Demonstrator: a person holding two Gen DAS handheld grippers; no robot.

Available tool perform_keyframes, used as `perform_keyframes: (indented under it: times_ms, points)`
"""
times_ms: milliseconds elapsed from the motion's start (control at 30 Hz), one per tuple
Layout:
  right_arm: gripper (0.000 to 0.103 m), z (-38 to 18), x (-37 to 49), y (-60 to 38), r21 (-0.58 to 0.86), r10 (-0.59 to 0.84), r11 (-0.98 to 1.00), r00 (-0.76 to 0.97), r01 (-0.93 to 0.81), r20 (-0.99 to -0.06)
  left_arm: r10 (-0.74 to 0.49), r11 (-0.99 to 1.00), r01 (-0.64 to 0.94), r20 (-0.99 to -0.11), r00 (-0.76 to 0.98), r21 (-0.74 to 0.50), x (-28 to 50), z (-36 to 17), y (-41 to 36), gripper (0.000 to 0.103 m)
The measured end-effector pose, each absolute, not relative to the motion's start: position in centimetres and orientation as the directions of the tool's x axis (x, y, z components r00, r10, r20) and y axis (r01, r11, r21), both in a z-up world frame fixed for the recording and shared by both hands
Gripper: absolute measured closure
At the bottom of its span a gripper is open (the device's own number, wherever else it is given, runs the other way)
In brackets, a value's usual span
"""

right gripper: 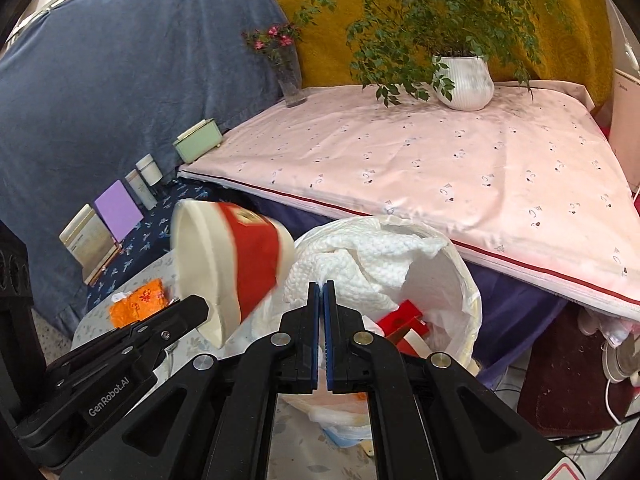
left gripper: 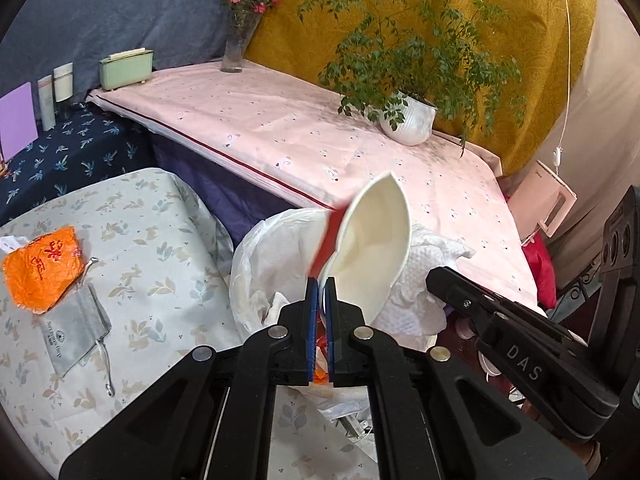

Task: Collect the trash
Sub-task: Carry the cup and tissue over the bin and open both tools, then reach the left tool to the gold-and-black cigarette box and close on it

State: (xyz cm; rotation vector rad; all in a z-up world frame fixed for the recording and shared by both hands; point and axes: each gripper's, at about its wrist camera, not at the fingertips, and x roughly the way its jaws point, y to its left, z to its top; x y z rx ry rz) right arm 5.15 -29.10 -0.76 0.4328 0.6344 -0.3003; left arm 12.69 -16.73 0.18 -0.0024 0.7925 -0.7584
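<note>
My left gripper (left gripper: 322,282) is shut on the rim of a red-and-white paper cup (left gripper: 372,248), which is tilted over the white-bagged trash bin (left gripper: 256,276). In the right wrist view the same cup (right gripper: 236,264) hangs left of the bin (right gripper: 464,288), with the left gripper (right gripper: 202,307) clamped on its rim. My right gripper (right gripper: 322,285) is shut on a crumpled white paper towel (right gripper: 360,264) above the bin's mouth. A red carton (right gripper: 404,320) lies inside. An orange wrapper (left gripper: 42,268) and a grey pouch (left gripper: 76,328) rest on the leaf-print cloth (left gripper: 160,240).
Behind the bin is a pink-covered table (right gripper: 460,168) bearing a potted plant (right gripper: 464,80), a flower vase (right gripper: 292,80) and a green box (right gripper: 198,145). Bottles (right gripper: 148,178) and a purple card (right gripper: 118,210) stand on the dark blue cloth at left.
</note>
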Motion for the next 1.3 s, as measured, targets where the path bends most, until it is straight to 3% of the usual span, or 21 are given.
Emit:
perform_keyframes:
  times_ms: [33,167,333,467,933,1067,1300]
  points:
    - [0.098,-0.9,5.2,-29.2,0.295,-0.138,0.868,0.765,0.399,-0.629,-0.613,0.745,0.607,-0.641,0.462,-0.275,12.8,0.1,-16.7,0.099]
    - [0.093,-0.9,5.2,-29.3,0.289,-0.158,0.864,0.766,0.413,-0.623,-0.600,0.763,0.582,-0.646,0.473,-0.282,13.3,-0.3,-16.6,0.078]
    - [0.090,-0.6,5.2,-29.0,0.286,-0.160,0.865,0.768,0.412,-0.620,-0.573,0.782,0.566,-0.656,0.491,-0.260,13.4,-0.5,-15.9,0.075]
    - [0.082,-0.2,5.2,-28.5,0.290,-0.153,0.869,0.775,0.401,-0.613,-0.558,0.797,0.547,-0.656,0.508,-0.255,13.3,-0.6,-14.6,0.066]
    - [0.080,0.0,4.5,-23.7,0.283,-0.081,0.904,0.778,0.321,-0.623,-0.472,0.834,0.530,-0.693,0.545,-0.152,10.9,-2.1,-6.6,0.043]
    - [0.080,-0.6,4.0,-21.1,0.281,-0.042,0.917,0.768,0.284,-0.639,-0.441,0.837,0.537,-0.710,0.549,-0.104,9.5,-3.2,-3.9,0.025]
    - [0.080,-2.3,3.8,-17.5,0.290,0.023,0.928,0.740,0.235,-0.672,-0.389,0.844,0.533,-0.759,0.522,-0.066,8.4,-6.0,0.5,0.012]
